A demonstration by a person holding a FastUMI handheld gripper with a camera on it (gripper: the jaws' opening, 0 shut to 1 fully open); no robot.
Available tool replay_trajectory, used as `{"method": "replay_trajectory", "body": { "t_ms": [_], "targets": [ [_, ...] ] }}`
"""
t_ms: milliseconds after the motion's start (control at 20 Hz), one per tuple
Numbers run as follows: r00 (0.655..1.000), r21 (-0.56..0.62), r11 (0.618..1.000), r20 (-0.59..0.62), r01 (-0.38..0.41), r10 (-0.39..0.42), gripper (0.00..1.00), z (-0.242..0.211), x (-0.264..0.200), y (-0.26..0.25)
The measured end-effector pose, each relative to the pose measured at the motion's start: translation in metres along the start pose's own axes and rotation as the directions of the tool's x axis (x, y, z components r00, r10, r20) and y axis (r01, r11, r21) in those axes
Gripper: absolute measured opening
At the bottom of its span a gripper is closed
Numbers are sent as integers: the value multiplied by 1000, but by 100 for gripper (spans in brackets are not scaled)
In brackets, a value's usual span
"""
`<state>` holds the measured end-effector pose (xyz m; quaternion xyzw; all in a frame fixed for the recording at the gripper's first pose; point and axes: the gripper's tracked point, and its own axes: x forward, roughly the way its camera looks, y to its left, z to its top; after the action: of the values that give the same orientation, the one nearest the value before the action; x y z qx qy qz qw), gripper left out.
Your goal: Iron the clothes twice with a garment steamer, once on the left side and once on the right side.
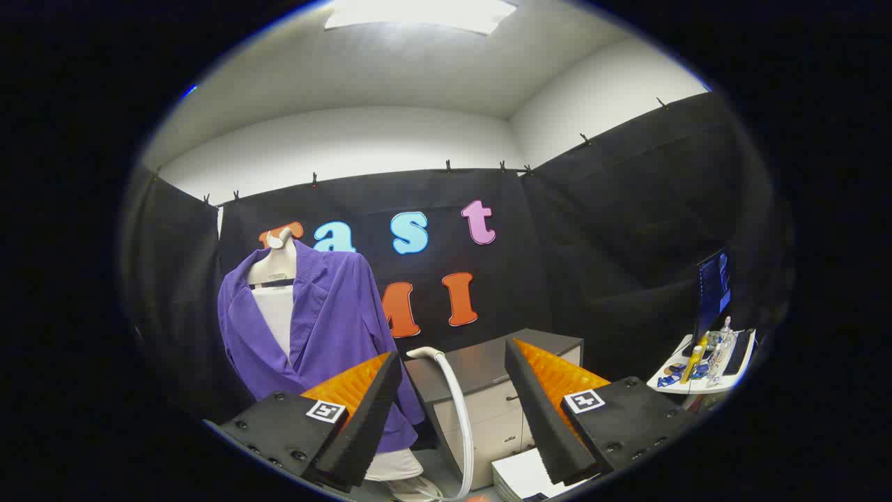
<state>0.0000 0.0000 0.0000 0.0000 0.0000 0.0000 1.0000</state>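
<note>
Tongs (453, 362) spread wide, holding nothing. Fingers (362, 418) tilted up, w/ a big gap between them.

Seen thru the gap: white hose (456, 418), curving up from low down, bent over at the top. Steamer head itself hard to make out. Near the hose foot, low between the fingers, a white flat stack (519, 477), can't tell what.

Just behind the hose: grey cabinet (488, 397), dark top, pale drawers in front.

Left of the gap, past the left finger: purple jacket (334, 321) on a white dummy (277, 268). Hangs upright, open at the front, white chest showing in the opening. Bottom edge partly hidden by the left finger. White dummy base (394, 464) peeking out below the jacket. Hose near the jacket but not touching it. Nothing pressed on the cloth.

Off to the right, well apart from jacket: white worktop (742, 362) w/ small bottles (718, 352) and bits on it, too small to tell. Dark screen (714, 289) standing at its back.

Farthest back: black cloth wall (627, 230) all round, clipped along its top. Above that, white wall, then a ceiling light (418, 14).
</note>
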Motion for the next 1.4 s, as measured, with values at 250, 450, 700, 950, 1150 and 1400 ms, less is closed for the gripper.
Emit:
{"method": "replay_trajectory", "body": {
  "t_ms": [250,450,700,950,1150,1400],
  "targets": [
    [1000,-20,1000,-5,-24,23,98,-3,-1,3],
    [999,-18,999,-27,-31,30,98,-10,4,0],
    [999,-17,999,-36,-34,33,98,-12,9,1],
    [998,-6,999,-43,-43,43,98,-14,11,3],
    [996,1,998,-50,-70,70,98,-19,25,9],
    [987,34,996,-130,-88,92,98,-38,62,11]
  ]
}}
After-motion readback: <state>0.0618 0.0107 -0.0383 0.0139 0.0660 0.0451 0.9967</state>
